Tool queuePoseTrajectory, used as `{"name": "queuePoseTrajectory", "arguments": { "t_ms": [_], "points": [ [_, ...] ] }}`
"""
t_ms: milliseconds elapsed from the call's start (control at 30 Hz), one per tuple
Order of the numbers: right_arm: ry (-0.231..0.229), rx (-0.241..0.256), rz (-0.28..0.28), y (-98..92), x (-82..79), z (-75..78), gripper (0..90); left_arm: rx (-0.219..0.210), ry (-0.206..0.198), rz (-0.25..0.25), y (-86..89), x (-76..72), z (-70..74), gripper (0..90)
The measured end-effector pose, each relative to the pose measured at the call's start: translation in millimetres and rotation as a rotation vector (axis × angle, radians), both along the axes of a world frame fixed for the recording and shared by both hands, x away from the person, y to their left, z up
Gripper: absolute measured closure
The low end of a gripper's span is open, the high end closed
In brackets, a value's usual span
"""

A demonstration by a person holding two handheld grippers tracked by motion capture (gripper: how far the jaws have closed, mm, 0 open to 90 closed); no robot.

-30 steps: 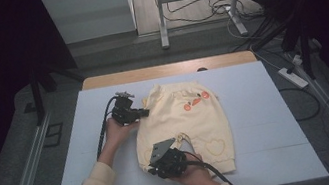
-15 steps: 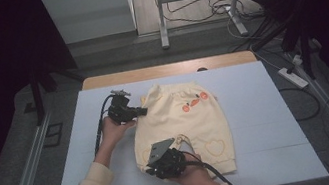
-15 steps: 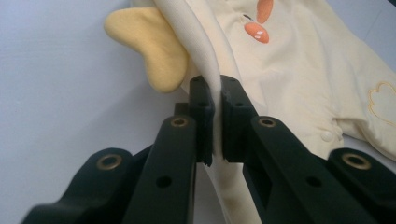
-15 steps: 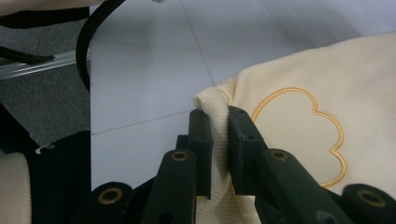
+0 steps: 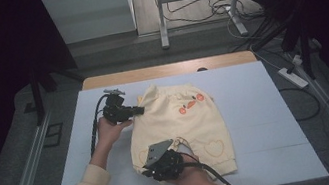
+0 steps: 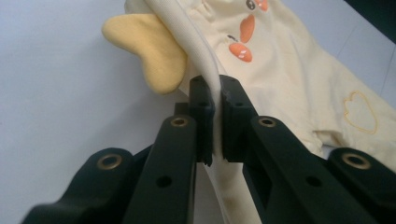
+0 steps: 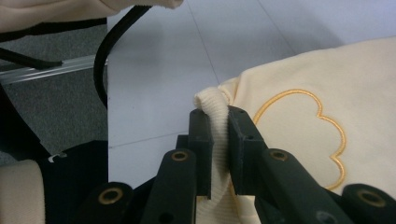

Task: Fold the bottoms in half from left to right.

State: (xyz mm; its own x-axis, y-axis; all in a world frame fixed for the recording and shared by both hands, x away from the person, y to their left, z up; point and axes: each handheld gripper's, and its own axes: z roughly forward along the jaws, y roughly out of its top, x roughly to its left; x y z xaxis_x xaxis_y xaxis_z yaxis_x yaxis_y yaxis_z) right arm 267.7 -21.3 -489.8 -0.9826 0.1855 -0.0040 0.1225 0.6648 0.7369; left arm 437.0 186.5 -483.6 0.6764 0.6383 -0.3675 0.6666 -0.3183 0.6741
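A pale yellow child's garment (image 5: 193,123) with orange motifs and heart outlines lies on the white table (image 5: 266,106). My left gripper (image 5: 141,110) is at its upper left edge, shut on a fold of the cloth (image 6: 289,70) beside a darker yellow flap (image 6: 149,51); in its own view the left gripper (image 6: 214,86) pinches the seam between its pads. My right gripper (image 5: 147,170) is at the garment's lower left corner. There the right gripper (image 7: 218,114) is shut on the ribbed cuff (image 7: 212,100), next to an embroidered heart (image 7: 299,135).
A wooden edge (image 5: 169,69) borders the table's far side. Behind it, metal stand legs (image 5: 160,17) and loose cables (image 5: 219,9) lie on the floor. A power strip (image 5: 292,77) sits at the right. The left gripper's cable (image 5: 95,127) runs down along the forearm.
Both grippers have drifted slightly left, and the garment's left edge has shifted with them. Both stay shut on the cloth.
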Motion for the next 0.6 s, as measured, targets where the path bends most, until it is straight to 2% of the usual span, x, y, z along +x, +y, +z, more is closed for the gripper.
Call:
{"name": "queuePoseTrajectory", "arguments": {
  "t_ms": [333, 500, 600],
  "points": [
    [0.006, -0.002, -0.001, 2.1, 0.6, -4.1, 80.1, -0.019, 0.010, 0.010, 3.1, 1.2, -0.8, 84.4],
    [-0.015, 0.040, 0.018, 5.1, -4.5, 6.0, 80.1, -0.062, -0.017, 0.019, 7.7, -4.1, 9.4, 84.3],
    [-0.019, 0.038, 0.023, 6.4, -4.6, 6.6, 80.1, -0.058, -0.013, 0.021, 4.9, -4.8, 9.1, 84.4]
  ]
}}
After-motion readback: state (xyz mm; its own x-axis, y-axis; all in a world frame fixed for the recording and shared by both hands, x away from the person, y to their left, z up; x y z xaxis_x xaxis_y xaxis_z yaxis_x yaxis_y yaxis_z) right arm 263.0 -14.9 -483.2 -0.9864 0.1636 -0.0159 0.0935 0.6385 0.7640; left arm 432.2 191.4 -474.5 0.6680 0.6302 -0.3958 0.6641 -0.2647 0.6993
